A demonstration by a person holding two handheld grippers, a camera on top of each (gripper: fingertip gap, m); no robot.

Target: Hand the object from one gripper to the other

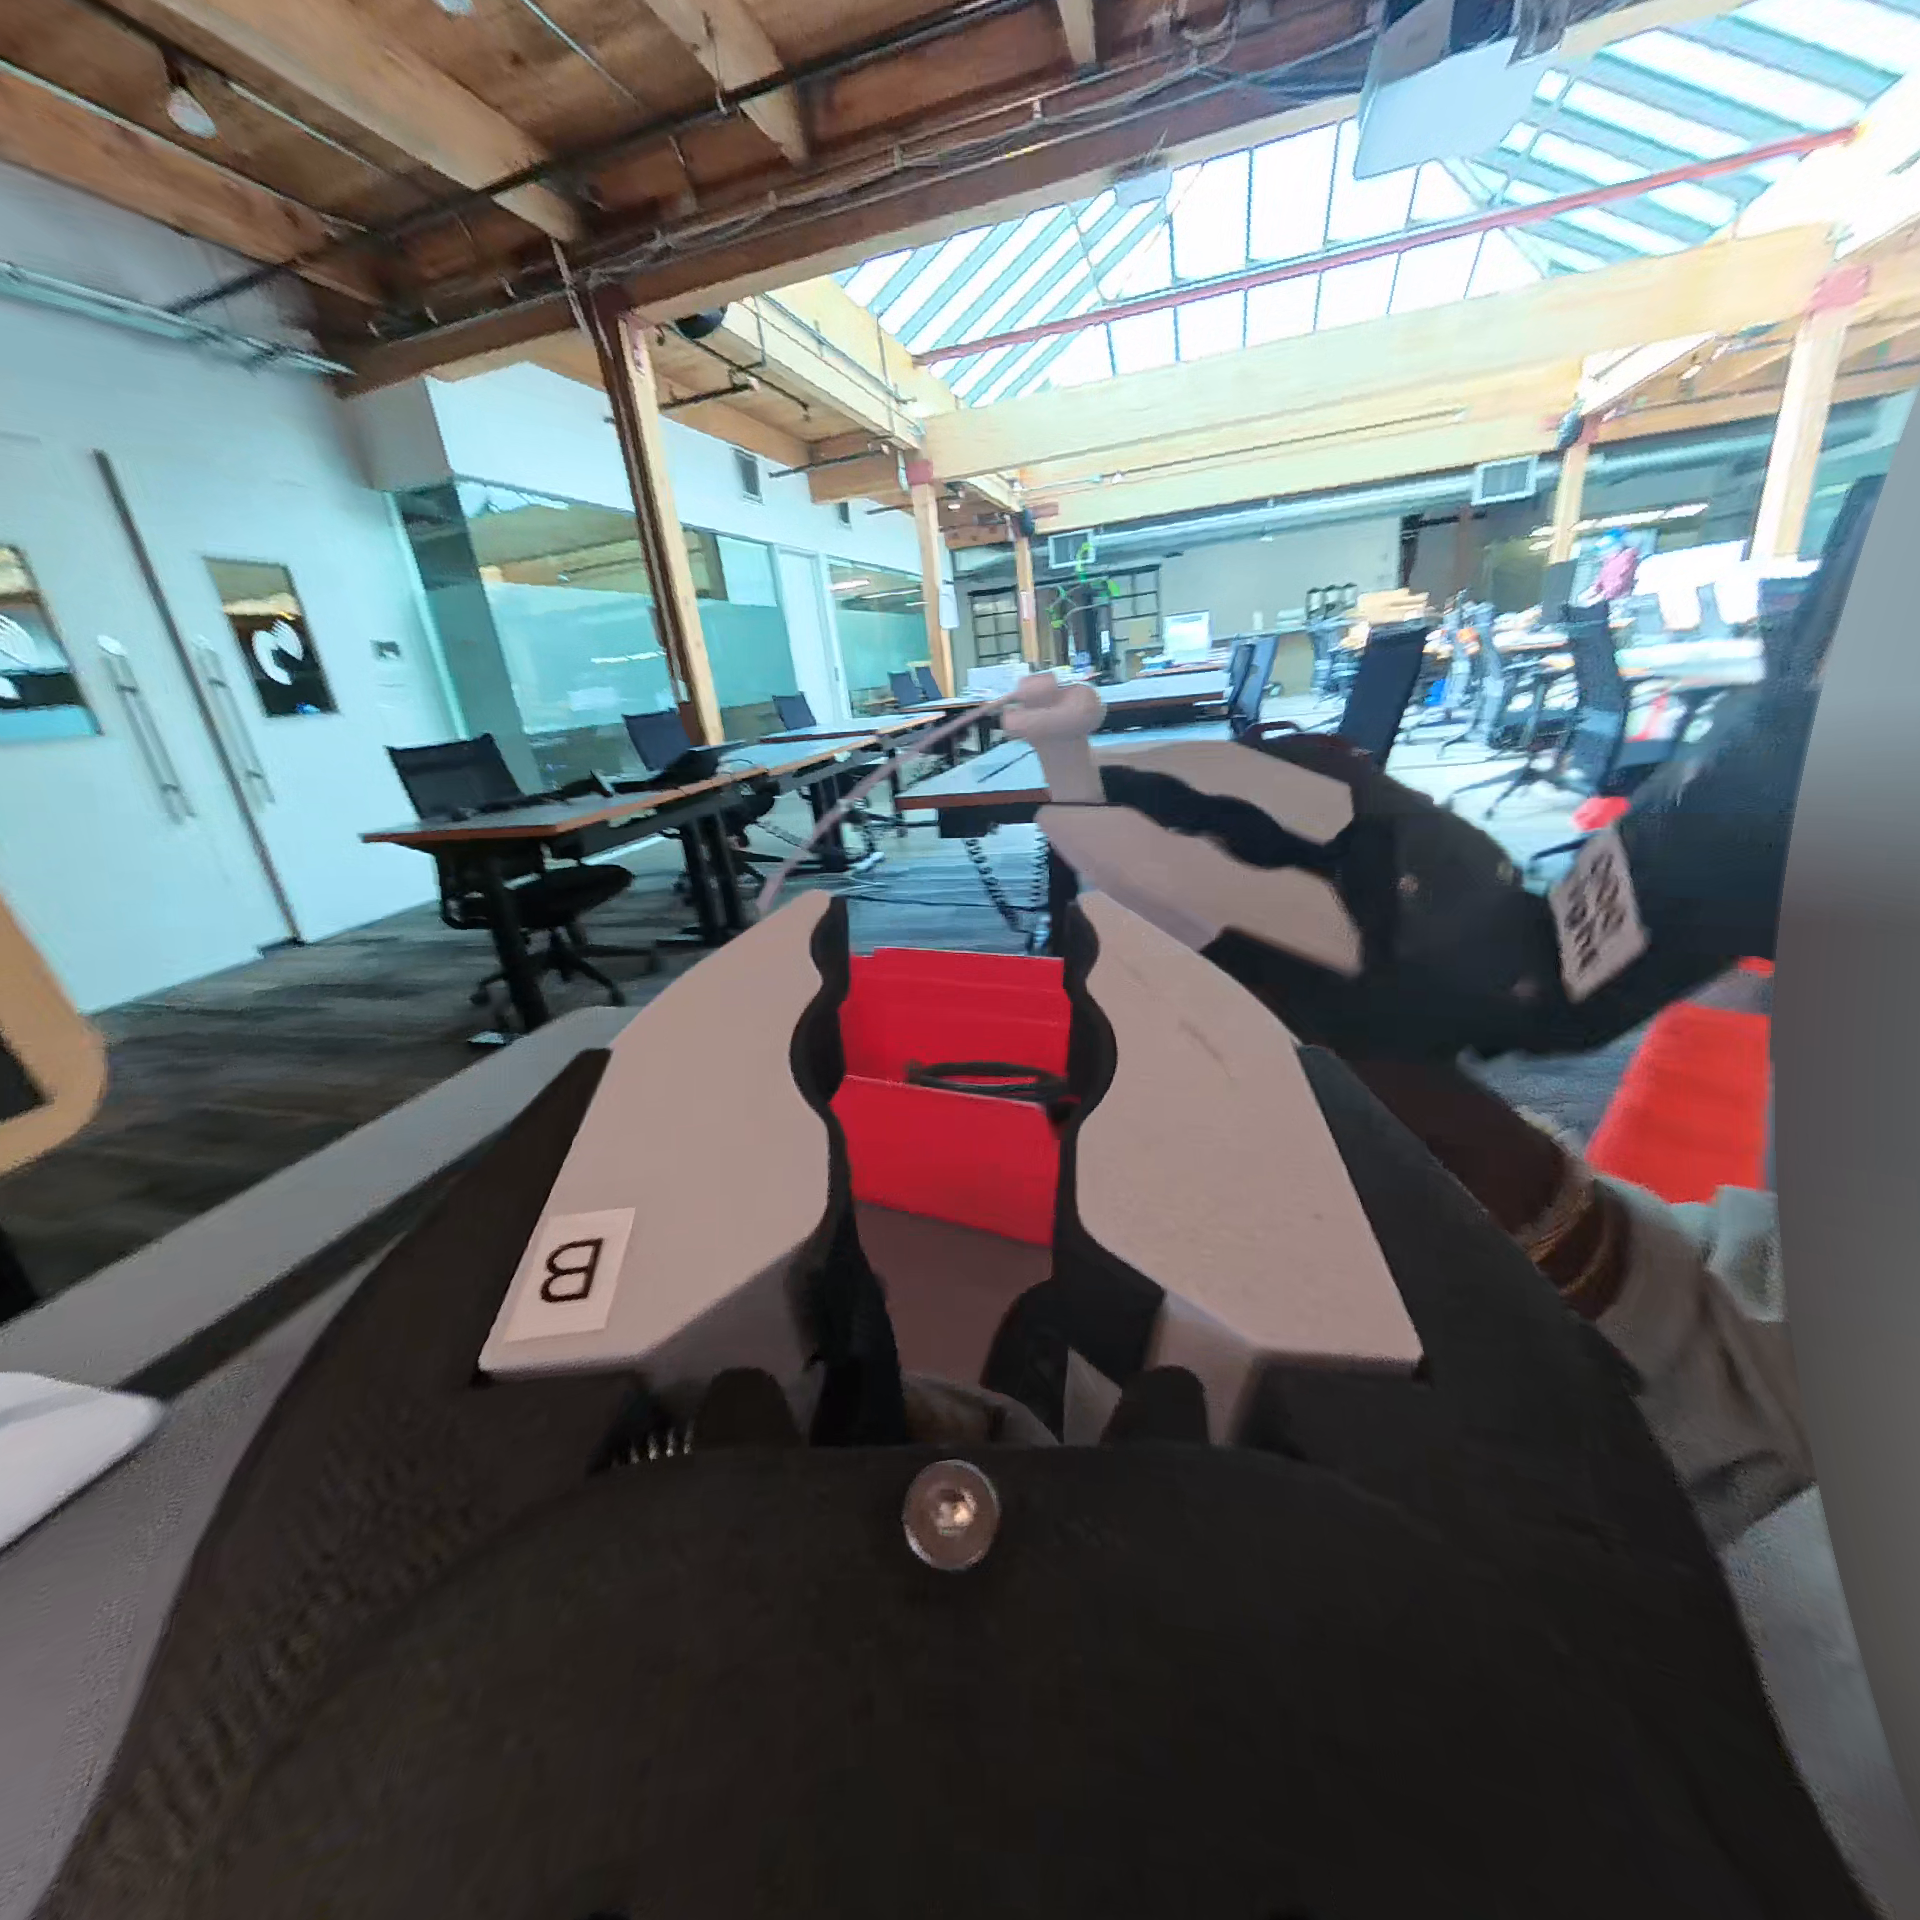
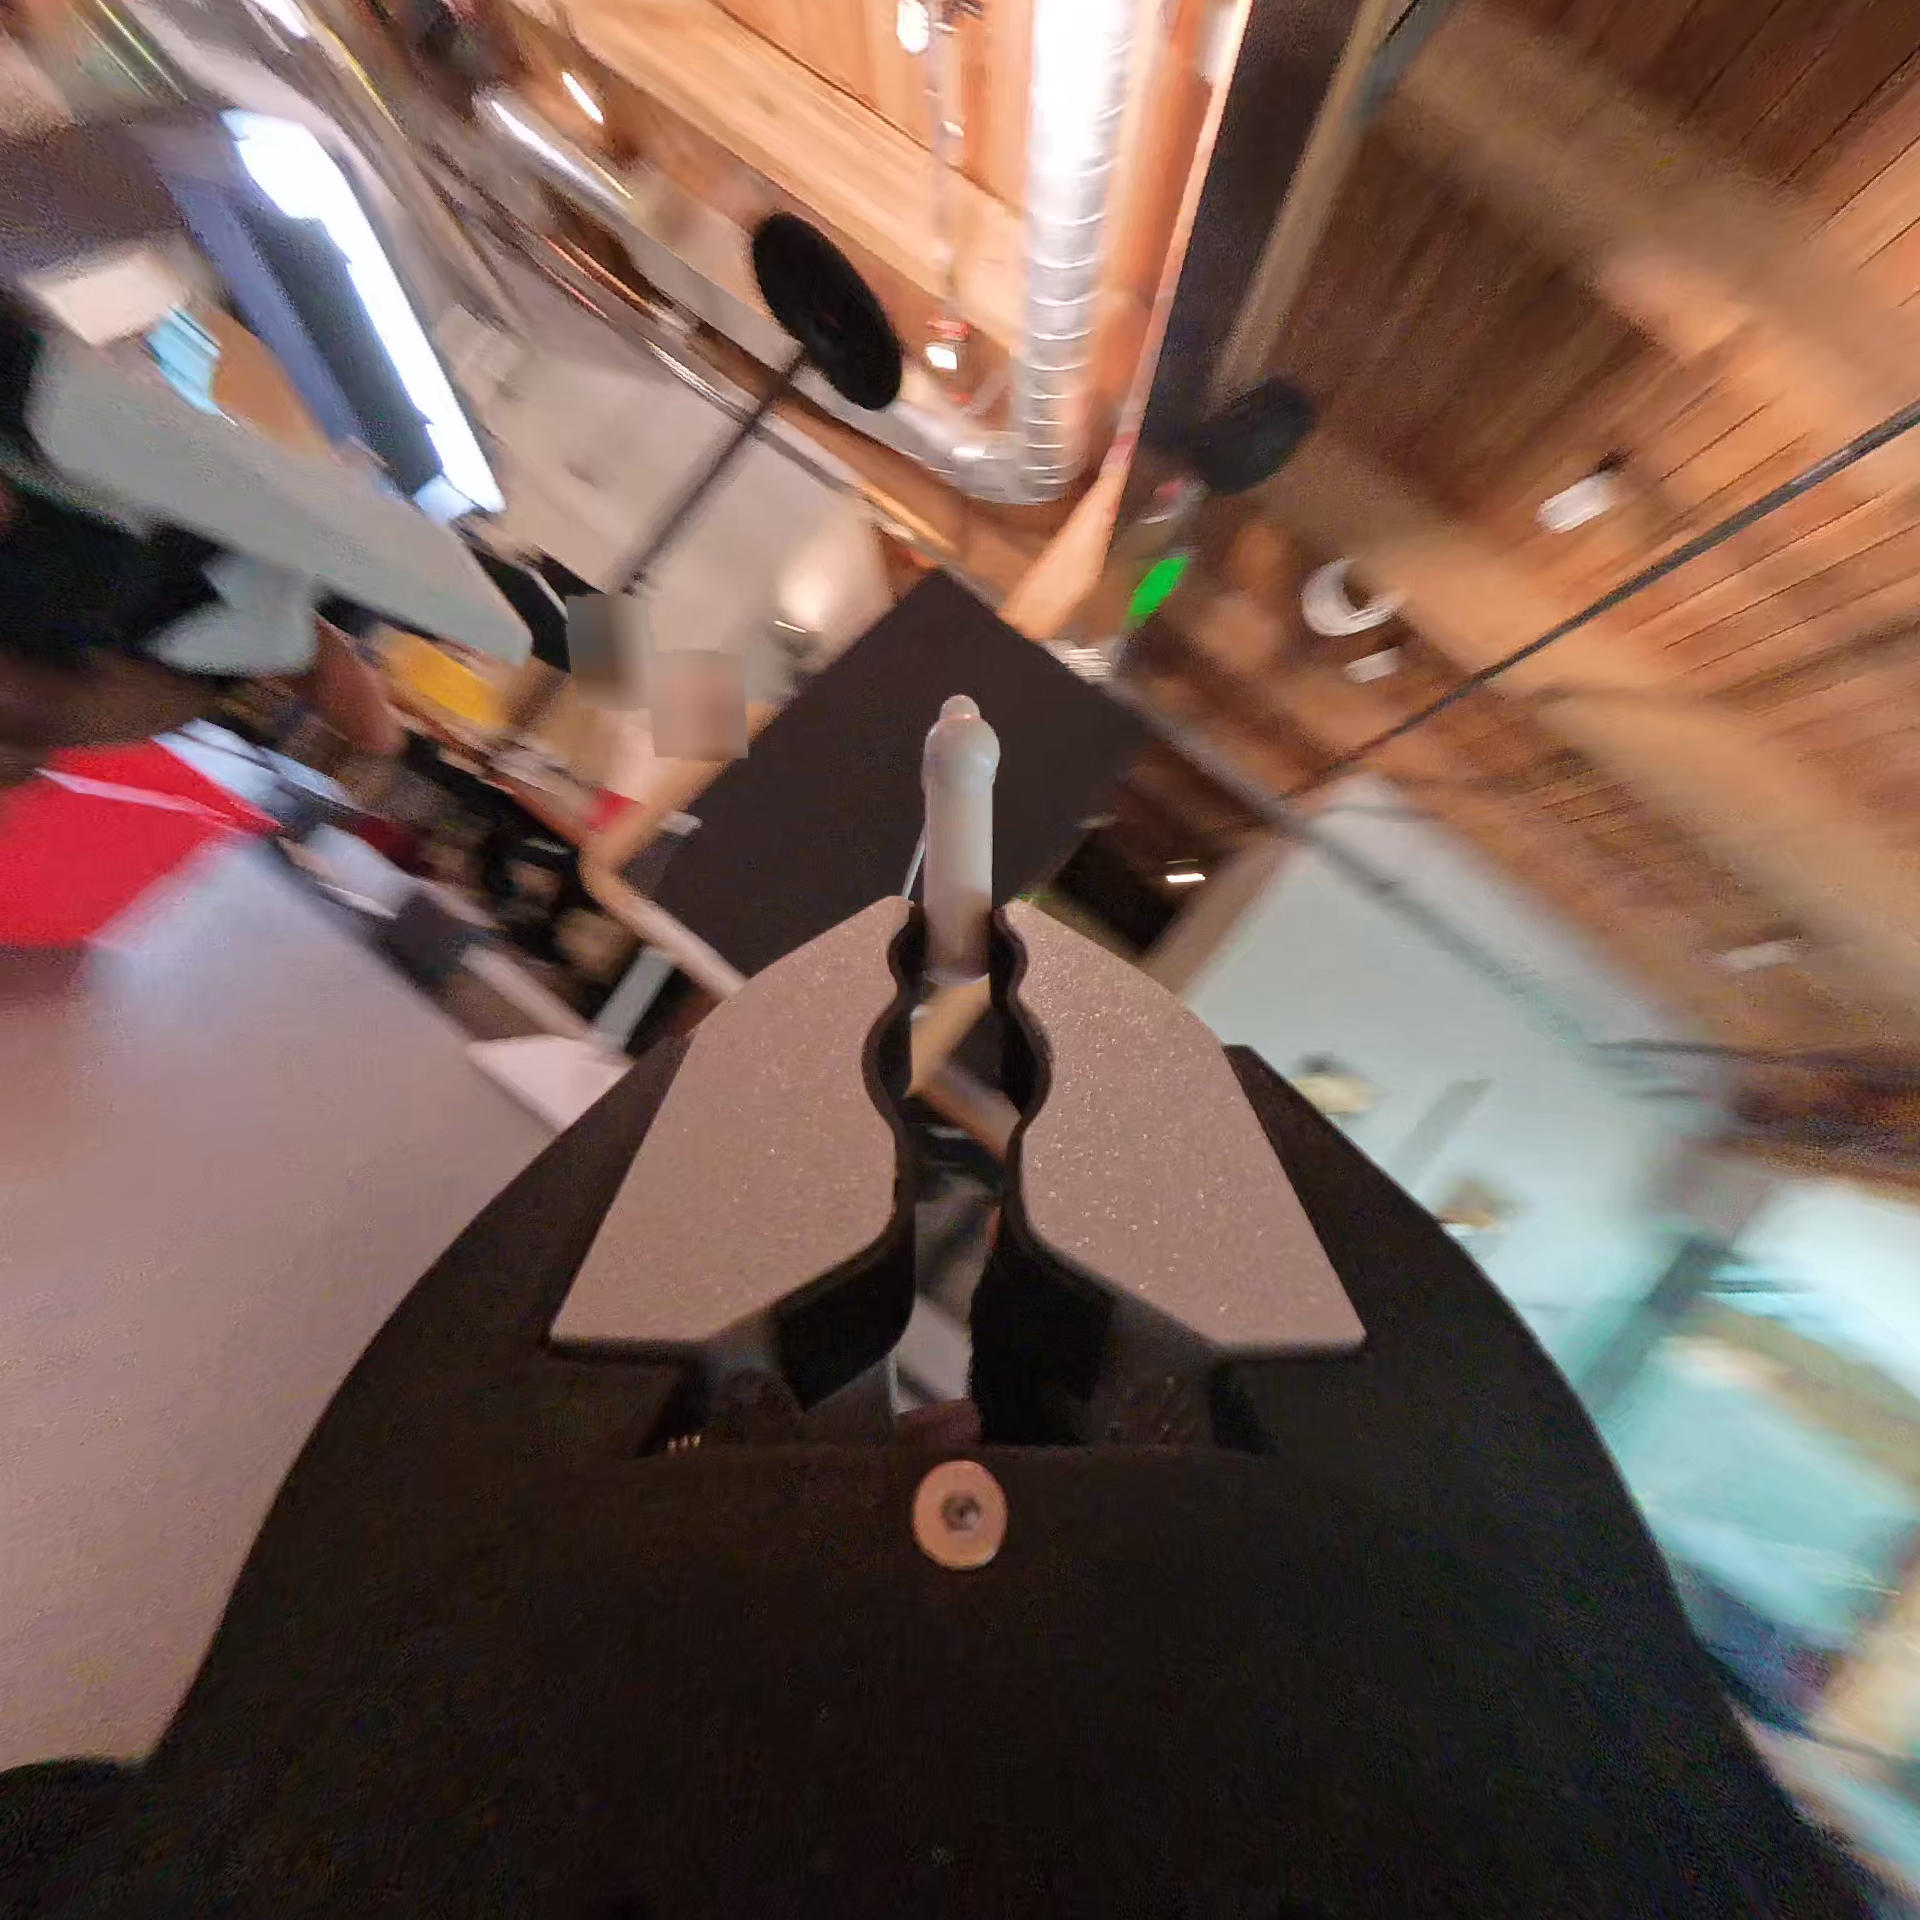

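The right gripper (image 2: 957, 920) is pinching the small pale-grey plastic stem with a knobbed head (image 2: 962, 821) at its fingertips, a thin cord trailing off it. The stem is standing up and ahead of the left gripper (image 1: 948, 914) — slightly to its right — long axis roughly upright. The left gripper is gaping, holding nothing, over a red cardboard box (image 1: 961, 1081).

We see an open gap between the left gripper (image 1: 951, 925)'s jaws — ahead, the red bin (image 1: 956, 1060) blocks; to the right, the right gripper (image 1: 1070, 821) crowds close.
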